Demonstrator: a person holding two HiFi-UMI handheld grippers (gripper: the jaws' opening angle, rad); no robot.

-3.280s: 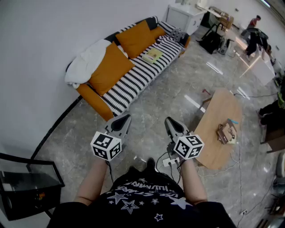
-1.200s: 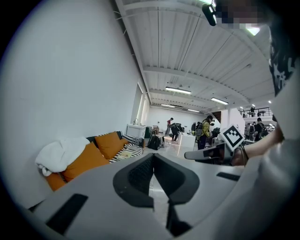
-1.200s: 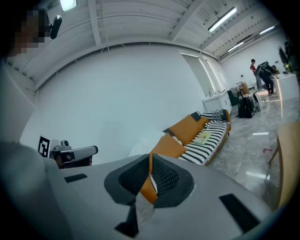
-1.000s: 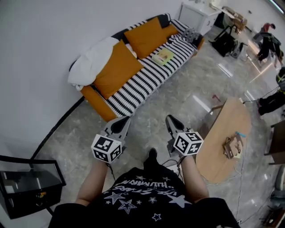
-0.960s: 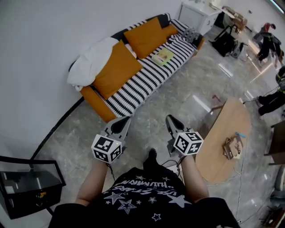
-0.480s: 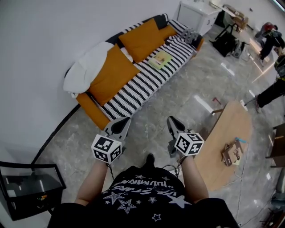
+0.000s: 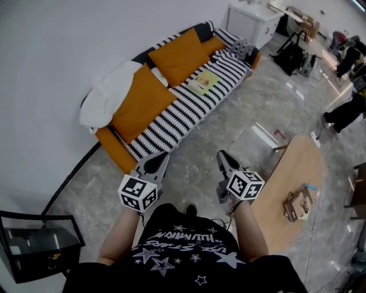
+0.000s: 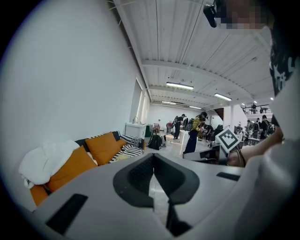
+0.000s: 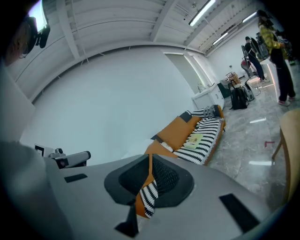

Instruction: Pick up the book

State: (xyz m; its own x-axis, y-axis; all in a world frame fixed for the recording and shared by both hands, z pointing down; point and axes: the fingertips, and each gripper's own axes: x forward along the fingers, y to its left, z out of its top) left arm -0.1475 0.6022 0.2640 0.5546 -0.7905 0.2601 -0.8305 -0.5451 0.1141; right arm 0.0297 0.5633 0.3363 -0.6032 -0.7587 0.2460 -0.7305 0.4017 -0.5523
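The book (image 7: 201,83), thin with a yellow-green cover, lies flat on the striped seat of the sofa (image 7: 184,112), far ahead of both grippers. It also shows small in the right gripper view, as the book (image 9: 193,140), and just above the jaw tips in the left gripper view, as the book (image 8: 121,157). My left gripper (image 7: 162,155) is held in front of my body over the floor, its jaws together and empty. My right gripper (image 7: 222,154) is level beside it, also shut with nothing in it.
Orange cushions (image 7: 142,98) and a white blanket (image 7: 106,102) fill the sofa's left half. An oval wooden table (image 7: 297,171) with a small wooden object (image 7: 297,205) stands to my right. A dark stand (image 7: 34,243) sits at lower left. A white cabinet (image 7: 249,17), bags and people are at the back right.
The sofa and book have drifted slightly down and left in the head view, and the table towards the right edge. Both grippers stay shut side by side before my body. A person walked in at the right.
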